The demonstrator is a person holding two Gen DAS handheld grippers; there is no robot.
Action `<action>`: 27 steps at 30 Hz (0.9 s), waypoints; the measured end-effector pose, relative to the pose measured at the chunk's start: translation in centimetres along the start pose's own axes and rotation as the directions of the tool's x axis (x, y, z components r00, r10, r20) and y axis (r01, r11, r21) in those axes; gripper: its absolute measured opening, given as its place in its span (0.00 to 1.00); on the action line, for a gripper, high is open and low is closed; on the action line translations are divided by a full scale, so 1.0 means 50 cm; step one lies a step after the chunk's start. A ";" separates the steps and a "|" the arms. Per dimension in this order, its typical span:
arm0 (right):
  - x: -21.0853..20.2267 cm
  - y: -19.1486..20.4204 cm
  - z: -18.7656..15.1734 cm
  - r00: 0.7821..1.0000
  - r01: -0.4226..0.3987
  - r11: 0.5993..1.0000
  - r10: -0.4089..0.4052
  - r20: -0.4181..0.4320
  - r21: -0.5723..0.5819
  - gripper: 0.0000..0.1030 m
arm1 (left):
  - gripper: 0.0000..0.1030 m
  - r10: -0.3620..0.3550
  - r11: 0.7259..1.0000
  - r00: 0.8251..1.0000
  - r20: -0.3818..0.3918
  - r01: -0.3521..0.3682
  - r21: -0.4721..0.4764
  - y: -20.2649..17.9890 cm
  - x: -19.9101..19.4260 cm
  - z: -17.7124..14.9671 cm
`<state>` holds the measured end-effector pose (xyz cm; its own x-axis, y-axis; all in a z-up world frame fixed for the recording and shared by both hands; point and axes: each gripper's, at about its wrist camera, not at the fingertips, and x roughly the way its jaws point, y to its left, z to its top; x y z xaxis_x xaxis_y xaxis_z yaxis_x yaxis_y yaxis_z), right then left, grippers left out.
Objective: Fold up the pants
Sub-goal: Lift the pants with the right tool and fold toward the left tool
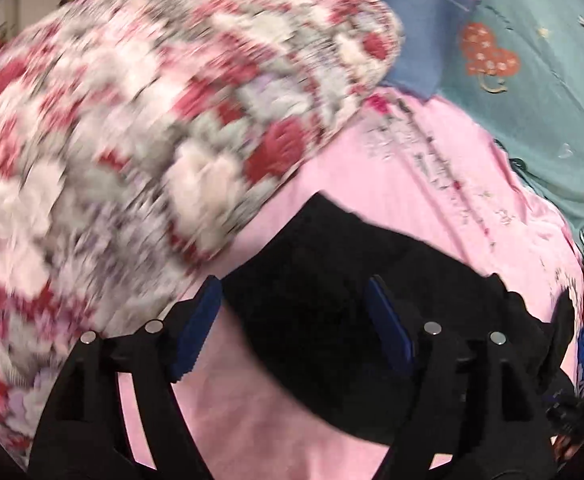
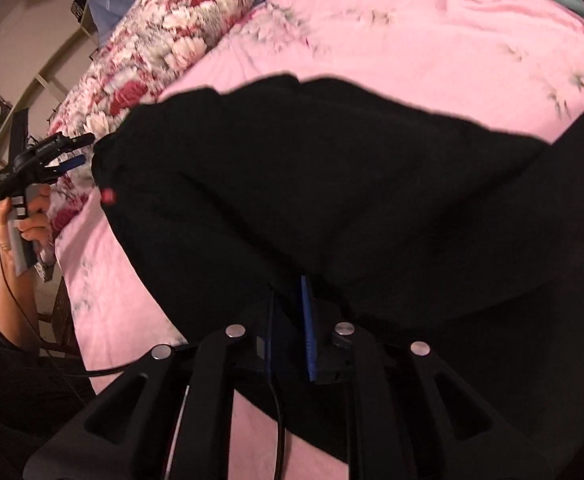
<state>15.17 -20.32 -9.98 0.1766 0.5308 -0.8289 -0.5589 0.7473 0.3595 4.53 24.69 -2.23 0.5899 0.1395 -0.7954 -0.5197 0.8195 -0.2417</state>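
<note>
Hard to read: my left wrist view is smeared with motion blur, so the floral pillow fills most of it as streaks; I cannot make out its edges cleanly.
Hidden: the black pants show no seams or waistband in either view, just a dark mass. In my right wrist view they run off the right edge of the picture and cover the tips of my right hand-held gripper.
Pants position: they lie spread across the pink bedsheet on the bed, one corner close to the floral pillow. A small red spot sits near that corner; I cannot tell what it is.
Right hand-held gripper: blue pads drawn close together with black cloth bunched over them, pinching the pants.
Left hand-held gripper: fingers spread wide, blue pads well apart, an edge of the pants lying between them, not clamped. From the right wrist view I see it held in a hand just beside the pants' corner.
Around: a blue pillow behind the floral one, and a teal blanket with orange hearts beyond the pink sheet.
In the way: the floral pillow crowds the left side of the pants.
</note>
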 end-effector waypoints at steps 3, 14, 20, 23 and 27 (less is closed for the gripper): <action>-0.023 0.009 -0.006 0.998 -0.063 0.998 0.063 -0.003 0.004 0.46 | 0.77 0.031 0.999 0.999 -0.023 -0.032 -0.034 0.032 -0.009 -0.020; -0.214 -0.035 -0.007 0.893 0.262 0.947 -0.311 0.326 0.188 0.62 | 0.81 0.079 0.997 0.991 -0.105 -0.079 0.005 0.002 -0.006 -0.034; -0.254 -0.063 -0.014 0.764 0.477 0.819 -0.565 0.311 0.318 0.63 | 0.78 0.104 0.995 0.984 -0.148 -0.102 0.020 -0.031 0.020 -0.038; -0.247 -0.048 -0.011 0.775 0.435 0.841 -0.531 0.343 0.321 0.63 | 0.67 0.115 0.993 0.979 -0.168 -0.109 0.043 -0.044 0.027 -0.042; -0.246 -0.039 -0.012 0.773 0.436 0.850 -0.522 0.360 0.296 0.63 | 0.47 0.105 0.994 0.976 -0.192 -0.095 0.058 -0.056 0.029 -0.040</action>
<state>13.60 -28.54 -0.73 0.7203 0.1641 -0.6739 -0.1579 0.9849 0.0710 5.61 21.49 -3.82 0.4027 0.1153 -0.9080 -0.5371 0.8331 -0.1324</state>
